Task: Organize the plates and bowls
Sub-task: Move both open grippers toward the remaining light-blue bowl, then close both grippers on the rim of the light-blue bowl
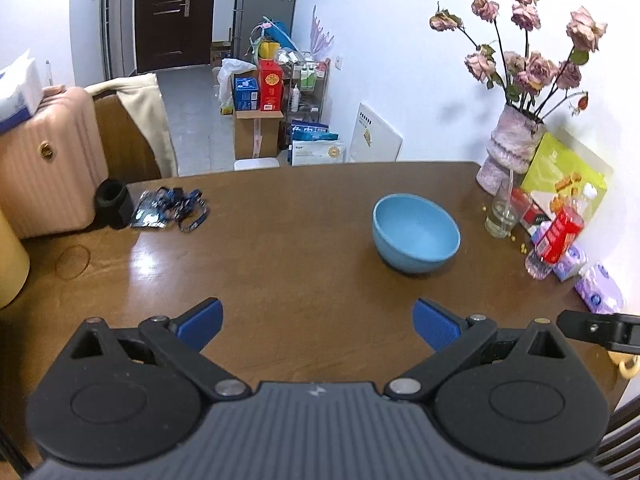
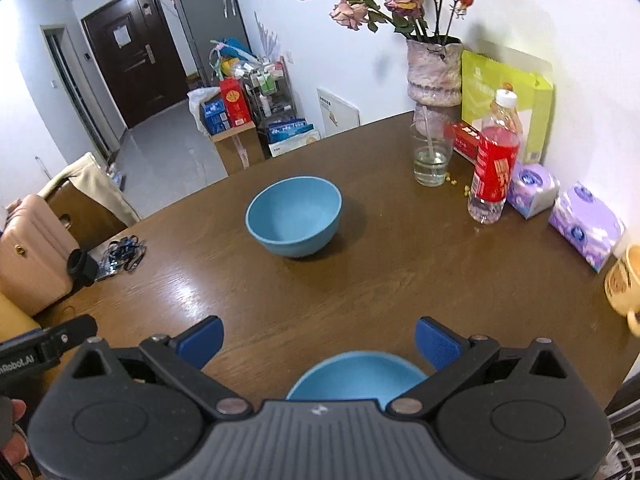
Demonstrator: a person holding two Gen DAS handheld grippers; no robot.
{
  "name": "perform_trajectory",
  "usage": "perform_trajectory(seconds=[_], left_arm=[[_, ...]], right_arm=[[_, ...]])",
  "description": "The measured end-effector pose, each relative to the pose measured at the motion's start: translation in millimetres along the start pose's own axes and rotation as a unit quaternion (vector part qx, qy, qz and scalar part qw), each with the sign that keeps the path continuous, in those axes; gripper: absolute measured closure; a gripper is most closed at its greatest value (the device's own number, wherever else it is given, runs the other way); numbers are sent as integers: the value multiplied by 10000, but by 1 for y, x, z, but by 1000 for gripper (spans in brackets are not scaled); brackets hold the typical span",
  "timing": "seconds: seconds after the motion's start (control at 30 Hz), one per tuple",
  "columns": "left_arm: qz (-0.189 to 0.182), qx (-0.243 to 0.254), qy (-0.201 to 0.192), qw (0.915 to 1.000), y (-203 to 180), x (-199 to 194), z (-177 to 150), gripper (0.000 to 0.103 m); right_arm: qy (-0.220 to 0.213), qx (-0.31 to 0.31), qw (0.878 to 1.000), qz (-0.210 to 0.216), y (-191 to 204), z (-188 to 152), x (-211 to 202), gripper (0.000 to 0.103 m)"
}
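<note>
a brown wooden surface (image 2: 400,264) carries a round light blue bowl (image 2: 294,216) upright mid-way; a second light blue bowl (image 2: 356,376) sits beneath the right gripper (image 2: 318,342). left gripper (image 1: 318,324): both jaws spread wide, empty.

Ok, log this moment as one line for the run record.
left gripper: open, empty | right gripper: open, over near bowl | far bowl: upright mid-table, untouched | stacking: not yet done

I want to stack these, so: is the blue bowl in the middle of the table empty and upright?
Yes. The blue bowl stands upright on the table, its inside bare.
</note>
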State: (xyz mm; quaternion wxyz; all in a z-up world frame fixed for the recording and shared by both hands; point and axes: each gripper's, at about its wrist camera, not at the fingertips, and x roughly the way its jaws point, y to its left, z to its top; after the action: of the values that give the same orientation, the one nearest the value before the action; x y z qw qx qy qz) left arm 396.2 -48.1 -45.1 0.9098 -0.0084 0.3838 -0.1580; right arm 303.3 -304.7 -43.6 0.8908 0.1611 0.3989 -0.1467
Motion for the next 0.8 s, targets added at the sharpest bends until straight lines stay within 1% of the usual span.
perform_trajectory(seconds=[0.07, 0.1, 0.23, 0.37, 0.47, 0.5, 0.6, 0.7, 0.8], left_arm=[[6, -38, -27, 10000, -3, 7, 11, 0], [30, -52, -40, 10000, -4, 10, 16, 0], [210, -240, 0, 9995, -10, 31, 42, 0], [364, -393, 47, 9986, -16, 51, 66, 0], [506, -466, 122, 9976, -19, 67, 80, 0], [548, -489, 170, 9972, -20, 73, 83, 0], [680, -540, 339, 9956, -21, 95, 91, 0], [781, -527, 562, 9940, -21, 121, 96, 0], [922, -477, 782, 9915, -21, 144, 99, 0]], right_arm=[[68, -28, 10000, -16, 1, 15, 8, 3], [98, -51, 9999, 1, 2, 24, 13, 6], [181, -181, 9997, 37, 5, 61, 37, 9], [470, -115, 9987, 145, 5, 96, 74, 14], [751, 91, 9970, 174, 3, 119, 111, 22], [871, 188, 9959, 168, 1, 125, 126, 27], [1120, 337, 9931, 37, -3, 137, 168, 34], [1287, 376, 9907, -237, -7, 142, 203, 35], [1473, 500, 9871, -367, -14, 145, 233, 37]])
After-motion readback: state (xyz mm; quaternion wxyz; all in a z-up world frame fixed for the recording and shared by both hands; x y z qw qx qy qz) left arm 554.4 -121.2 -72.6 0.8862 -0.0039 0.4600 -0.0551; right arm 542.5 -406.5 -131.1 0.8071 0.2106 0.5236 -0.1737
